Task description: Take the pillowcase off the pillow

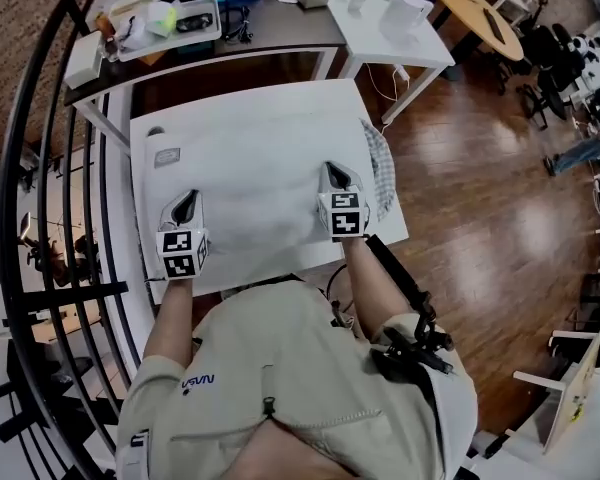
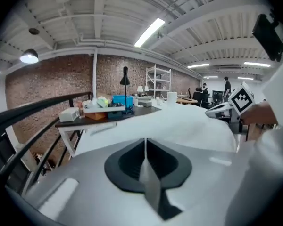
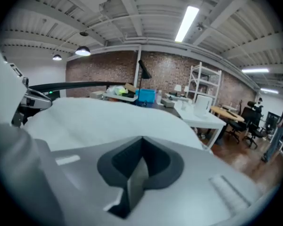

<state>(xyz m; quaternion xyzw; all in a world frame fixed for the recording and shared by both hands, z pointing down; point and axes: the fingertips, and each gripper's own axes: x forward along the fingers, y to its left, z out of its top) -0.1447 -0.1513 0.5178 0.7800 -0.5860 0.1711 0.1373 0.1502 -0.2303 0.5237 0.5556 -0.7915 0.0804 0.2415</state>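
Head view, pillowcase (image 1: pixel 250 163) pinched by left gripper (image 1: pixel 188 203)

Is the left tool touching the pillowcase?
Touching. The left gripper view shows the left tool shut on a fold of the white pillowcase.

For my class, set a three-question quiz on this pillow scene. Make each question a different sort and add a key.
1. True or false: the pillow lies on a white table.
2. In the head view, what shows at the pillow's right edge? A) a checked cloth B) a red mug C) an open book
3. Fill in: the jaws of the left gripper and of the right gripper both stand ___.
Key: 1 true; 2 A; 3 shut.
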